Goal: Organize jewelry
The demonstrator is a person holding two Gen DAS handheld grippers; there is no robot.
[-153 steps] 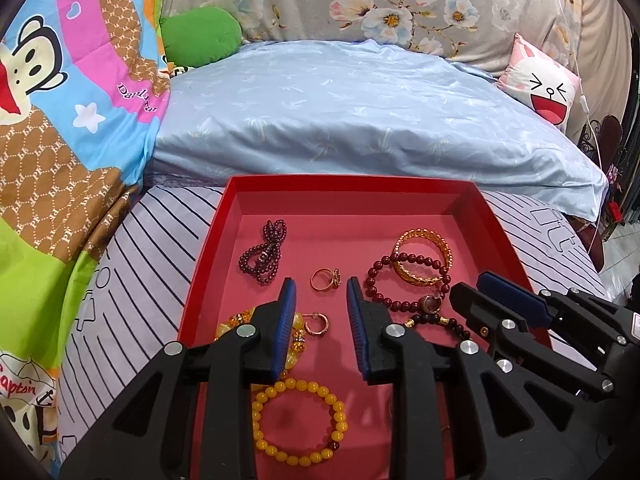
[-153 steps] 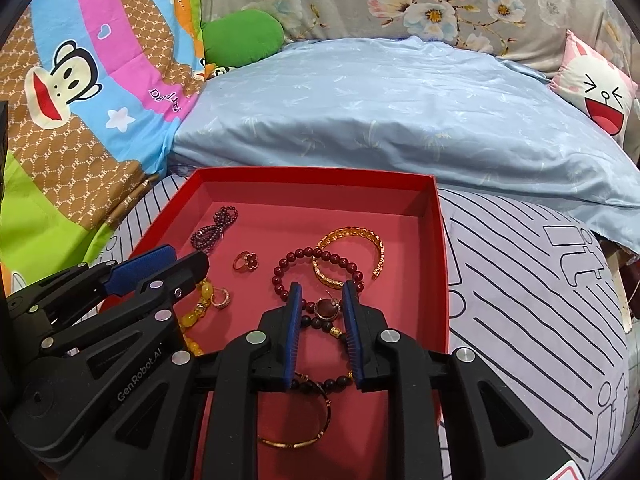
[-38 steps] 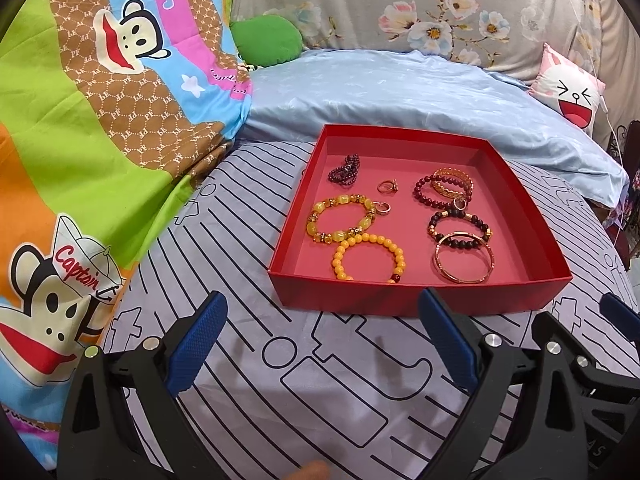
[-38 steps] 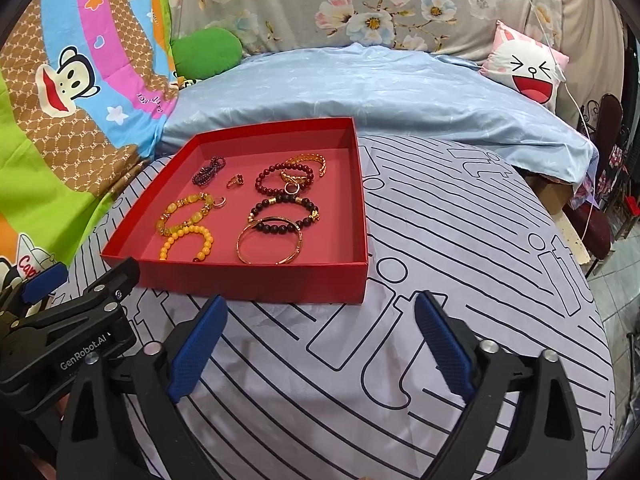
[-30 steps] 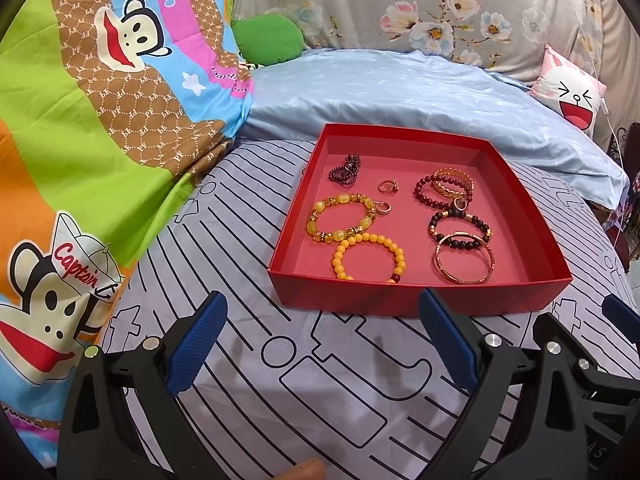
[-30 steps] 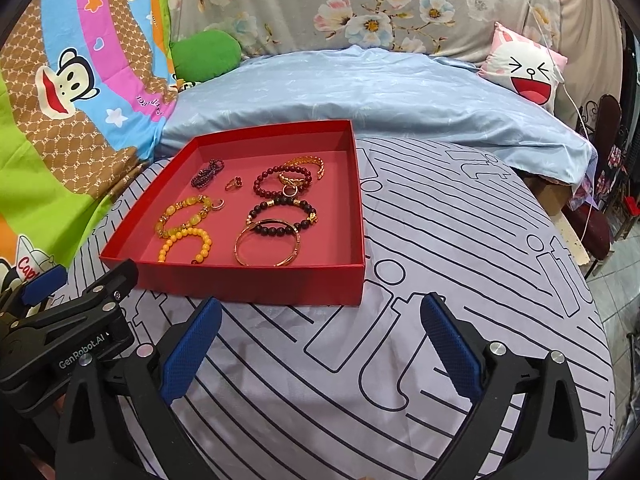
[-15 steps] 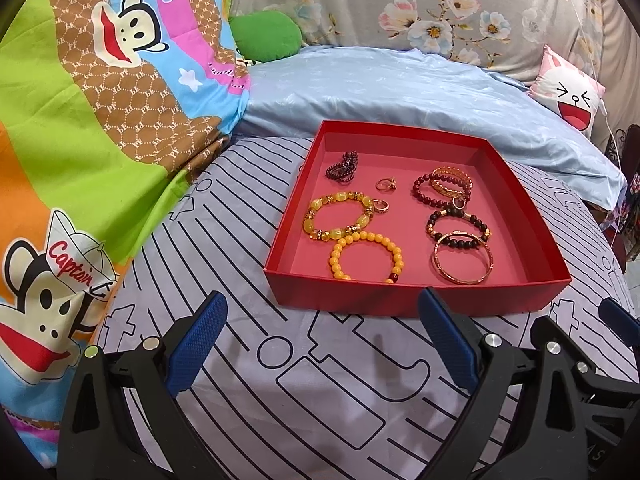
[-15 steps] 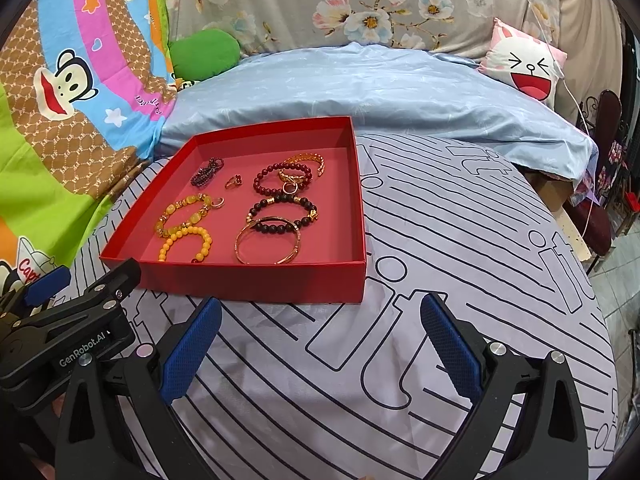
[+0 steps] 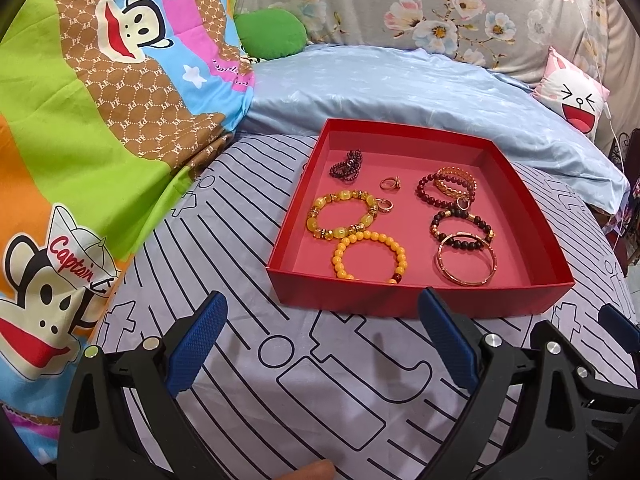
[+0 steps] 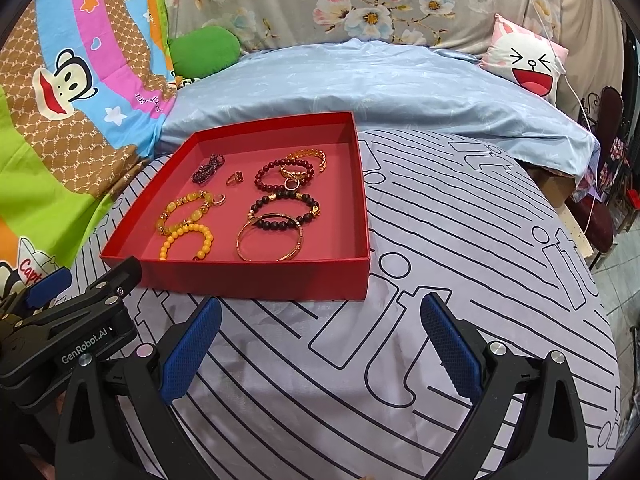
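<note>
Right now both grippers are pulled back from the red tray [image 9: 416,304], and nothing is being held. The left gripper [image 9: 322,344] has its two blue pads spread wide apart, with only the striped bed cover [image 9: 248,240] between them. The right gripper [image 10: 320,340] is spread wide too, and it holds nothing.

It looks like the sorting is nearly done or all done. Every piece seen lies inside the tray, and none lies out on the bed. The two yellow bead bracelets [image 9: 370,256] sit on the left side, touching each other. The dark bead bracelets [image 9: 460,226] and the thin gold bangle [image 9: 466,260] sit on the right side, and they overlap a bit. A small ring [image 9: 390,183] lies in the middle near the back, and a little purple bead string [image 9: 347,164] lies in the back left corner. A second small ring [image 9: 385,205] touches the bigger yellow bracelet.

The tray sits just ahead of both grippers, a little to the right for the left one and a little to the left for the right one. If anything is left to do, I think it is pulling apart the pieces that overlap. That would need a gripper to reach forward over the near wall, come down softly, and close on one thin piece only.
</note>
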